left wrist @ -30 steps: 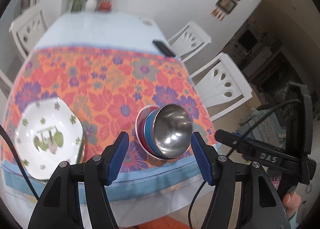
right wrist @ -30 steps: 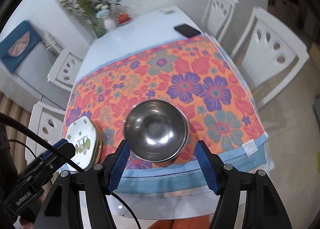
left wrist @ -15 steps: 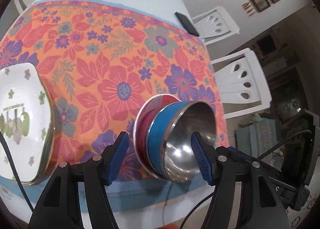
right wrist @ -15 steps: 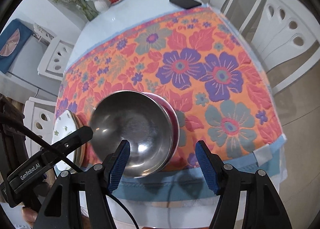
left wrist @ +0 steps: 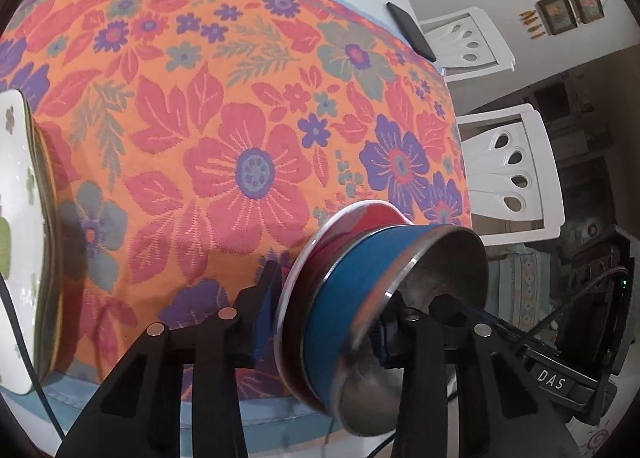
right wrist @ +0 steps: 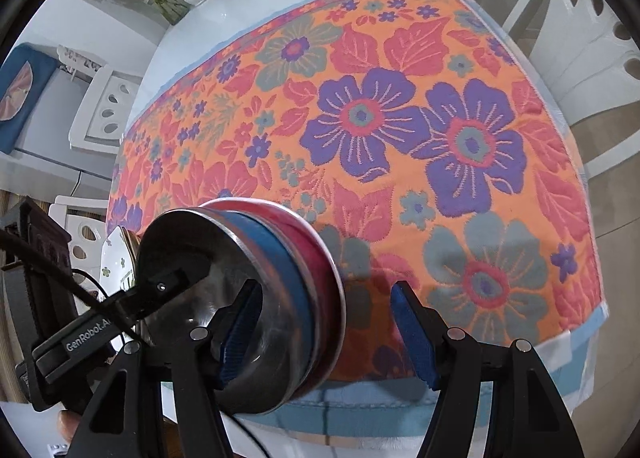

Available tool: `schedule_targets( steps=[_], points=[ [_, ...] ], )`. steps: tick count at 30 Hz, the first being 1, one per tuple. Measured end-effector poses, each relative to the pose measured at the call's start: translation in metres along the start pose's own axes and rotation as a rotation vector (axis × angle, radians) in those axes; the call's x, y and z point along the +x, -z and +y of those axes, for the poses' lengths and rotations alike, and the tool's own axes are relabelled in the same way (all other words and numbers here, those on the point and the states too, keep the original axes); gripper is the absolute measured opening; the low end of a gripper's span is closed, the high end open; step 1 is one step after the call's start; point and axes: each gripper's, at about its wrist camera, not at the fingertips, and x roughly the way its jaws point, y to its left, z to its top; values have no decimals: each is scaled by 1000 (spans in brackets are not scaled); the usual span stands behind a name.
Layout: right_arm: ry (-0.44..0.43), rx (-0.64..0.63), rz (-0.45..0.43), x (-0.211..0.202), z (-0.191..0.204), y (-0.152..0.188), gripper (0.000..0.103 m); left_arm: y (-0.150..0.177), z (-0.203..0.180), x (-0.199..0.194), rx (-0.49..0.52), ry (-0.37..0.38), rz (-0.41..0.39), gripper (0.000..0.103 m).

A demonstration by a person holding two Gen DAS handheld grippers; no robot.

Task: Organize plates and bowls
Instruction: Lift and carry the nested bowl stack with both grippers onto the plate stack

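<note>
Three nested bowls sit at the near edge of the surface. Left claw is closing around their rims; right claw stays spread, one finger inside the steel bowl.

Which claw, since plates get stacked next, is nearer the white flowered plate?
Left. The left claw, closing over the bowl stack, is on the side facing the plate; the right claw, open, straddles the opposite wall.
</note>
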Motion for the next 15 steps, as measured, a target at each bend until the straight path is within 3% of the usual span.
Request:
schedule_targets(
  steps=[9,15],
  points=[
    [-59,16,63,17,-10,-8,65,1,3,8,-7,-6,32,34],
    [-105,-4,108,31,-5,1,65,11,12,14,-47,34,72,34]
  ],
)
